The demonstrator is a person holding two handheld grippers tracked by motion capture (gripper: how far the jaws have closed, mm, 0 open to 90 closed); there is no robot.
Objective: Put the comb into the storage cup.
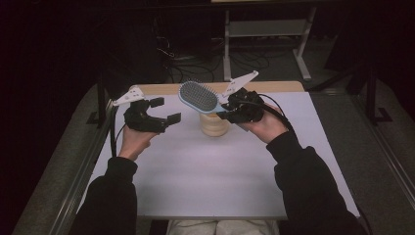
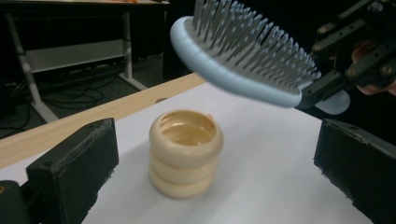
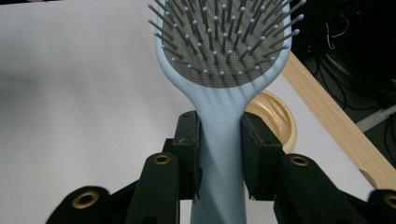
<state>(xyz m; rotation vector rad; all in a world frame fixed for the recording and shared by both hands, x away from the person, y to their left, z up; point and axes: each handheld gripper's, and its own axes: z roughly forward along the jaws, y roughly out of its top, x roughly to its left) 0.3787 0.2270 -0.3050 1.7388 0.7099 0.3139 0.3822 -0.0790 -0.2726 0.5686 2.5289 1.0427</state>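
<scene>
A light blue hairbrush (image 1: pixel 198 96) with grey bristles hangs over the table, bristles up. My right gripper (image 1: pixel 226 111) is shut on its handle (image 3: pixel 219 154), one pad on each side. Under the brush head stands a cream ribbed cup (image 1: pixel 214 125) on the white table (image 1: pixel 205 171), upright and hollow at the top (image 2: pixel 187 156). My left gripper (image 1: pixel 164 110) is held open to the left of the cup, above the table, with nothing between its wide-set jaws. In the left gripper view the hairbrush (image 2: pixel 243 56) tilts above the cup, with the right gripper (image 2: pixel 327 88) at the far right.
A wooden strip (image 1: pixel 215 87) runs along the table's far edge. Beyond it the floor is dark, with cables (image 1: pixel 195 63) and a white metal frame (image 1: pixel 266 34). A metal rail (image 1: pixel 80 171) borders the table's left side.
</scene>
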